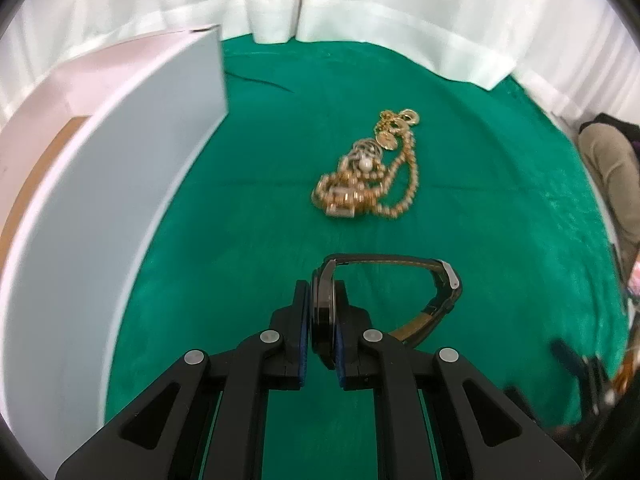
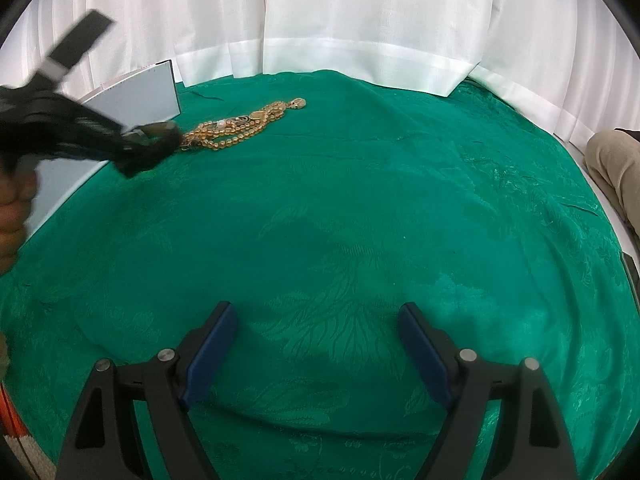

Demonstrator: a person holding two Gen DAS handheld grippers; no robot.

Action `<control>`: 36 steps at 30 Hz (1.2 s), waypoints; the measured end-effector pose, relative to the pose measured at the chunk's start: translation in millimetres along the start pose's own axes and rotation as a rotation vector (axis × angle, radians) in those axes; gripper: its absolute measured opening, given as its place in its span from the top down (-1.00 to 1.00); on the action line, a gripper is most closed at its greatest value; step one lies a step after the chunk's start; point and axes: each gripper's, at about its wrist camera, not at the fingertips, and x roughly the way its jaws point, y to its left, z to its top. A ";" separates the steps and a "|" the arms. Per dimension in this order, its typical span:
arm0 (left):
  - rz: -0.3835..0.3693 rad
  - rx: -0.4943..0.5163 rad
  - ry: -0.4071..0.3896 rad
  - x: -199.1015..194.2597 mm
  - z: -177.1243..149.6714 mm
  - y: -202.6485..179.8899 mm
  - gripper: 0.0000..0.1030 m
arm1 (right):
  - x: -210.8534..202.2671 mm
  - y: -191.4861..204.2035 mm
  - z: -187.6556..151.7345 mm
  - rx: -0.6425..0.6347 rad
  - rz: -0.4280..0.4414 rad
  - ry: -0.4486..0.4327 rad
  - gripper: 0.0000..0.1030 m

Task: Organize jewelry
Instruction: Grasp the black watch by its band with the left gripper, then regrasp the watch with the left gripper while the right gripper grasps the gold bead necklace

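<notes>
My left gripper point(image 1: 323, 308) is shut on a black wristwatch point(image 1: 404, 296), clamped by its case, the dark strap looping out to the right above the green cloth. A heap of gold bead chains and pendants point(image 1: 370, 170) lies on the cloth ahead of it. A white box point(image 1: 120, 184) stands at the left. In the right wrist view my right gripper point(image 2: 316, 320) is open and empty over bare cloth; the left gripper point(image 2: 132, 148) shows blurred at far left, near the gold heap point(image 2: 240, 126) and the box point(image 2: 136, 96).
A green patterned tablecloth point(image 2: 360, 208) covers the table. White curtains point(image 2: 340, 20) hang behind it. A person's leg in beige trousers point(image 2: 616, 160) is at the right edge.
</notes>
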 end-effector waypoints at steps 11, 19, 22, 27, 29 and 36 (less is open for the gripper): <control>0.001 -0.051 0.000 -52.2 -61.9 28.3 0.83 | 0.2 -0.4 -0.4 0.000 0.000 0.000 -0.64; 0.019 -0.071 0.012 -38.2 -81.3 37.6 0.82 | -0.2 -1.2 -0.3 0.000 0.001 -0.001 -0.64; 0.018 -0.074 0.002 -34.1 -83.5 37.2 0.71 | -0.3 -1.5 -0.3 -0.001 0.001 -0.001 -0.64; 0.023 -0.080 -0.031 -34.0 -87.3 38.2 0.08 | -0.4 -1.7 -0.3 -0.001 0.001 -0.001 -0.64; 0.035 -0.086 -0.037 -31.7 -88.1 40.4 0.04 | -0.4 -1.9 -0.6 -0.001 0.001 -0.001 -0.64; 0.055 -0.073 -0.038 -22.0 -89.5 39.6 0.04 | -0.1 -3.0 2.4 -0.005 0.011 0.026 -0.65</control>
